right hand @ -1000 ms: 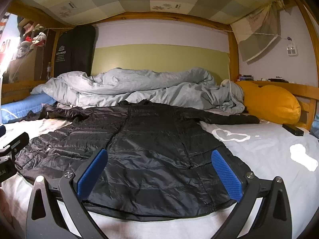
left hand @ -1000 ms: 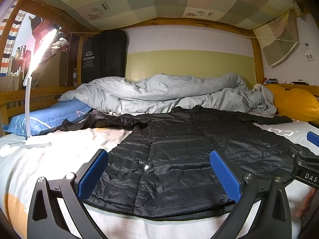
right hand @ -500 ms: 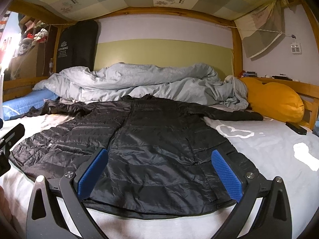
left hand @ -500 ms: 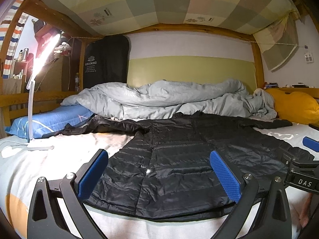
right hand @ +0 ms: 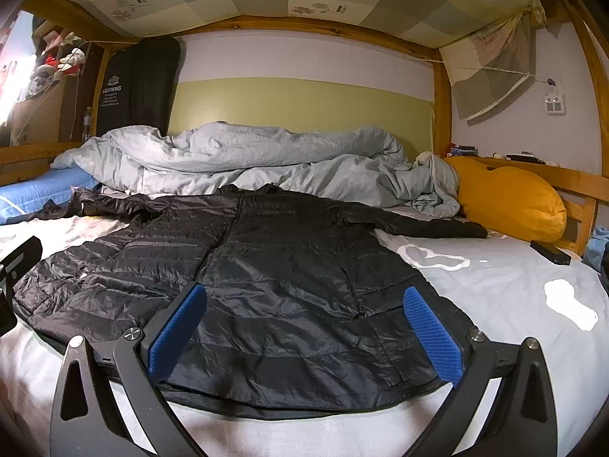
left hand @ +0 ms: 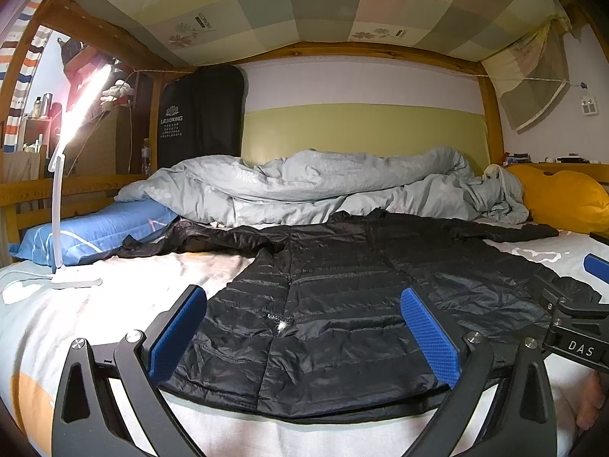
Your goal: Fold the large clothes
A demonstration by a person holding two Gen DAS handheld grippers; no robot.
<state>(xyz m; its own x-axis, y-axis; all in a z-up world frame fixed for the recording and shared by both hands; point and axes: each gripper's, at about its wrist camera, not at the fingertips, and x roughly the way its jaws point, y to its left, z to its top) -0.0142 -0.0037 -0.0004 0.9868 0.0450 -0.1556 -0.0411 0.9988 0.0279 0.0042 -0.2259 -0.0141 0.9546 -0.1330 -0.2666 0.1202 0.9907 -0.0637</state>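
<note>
Viewing: I look forward along both grippers at a bed [left hand: 125,304] with a pale printed sheet.
Jacket: a black quilted puffer jacket [left hand: 342,304] lies flat and spread on the bed, hem towards me, collar towards the far end, both sleeves stretched out sideways.
Left gripper: my left gripper [left hand: 304,327] hovers just above the hem, near the jacket's left half; its blue-padded jaws stand wide apart and hold nothing.
Right gripper: my right gripper [right hand: 304,327] hovers over the hem's right half, jaws equally wide, empty; in the left view its black body shows at the right edge, just beside the jacket.
Far end: a crumpled pale grey duvet [right hand: 247,163] is heaped beyond the collar.
Sides: a blue pillow [left hand: 95,228] lies by the left sleeve, a mustard-yellow cushion [right hand: 510,198] near the right sleeve.
Lamp: a lit white gooseneck lamp [left hand: 61,190] stands on the bed's left side.
</note>
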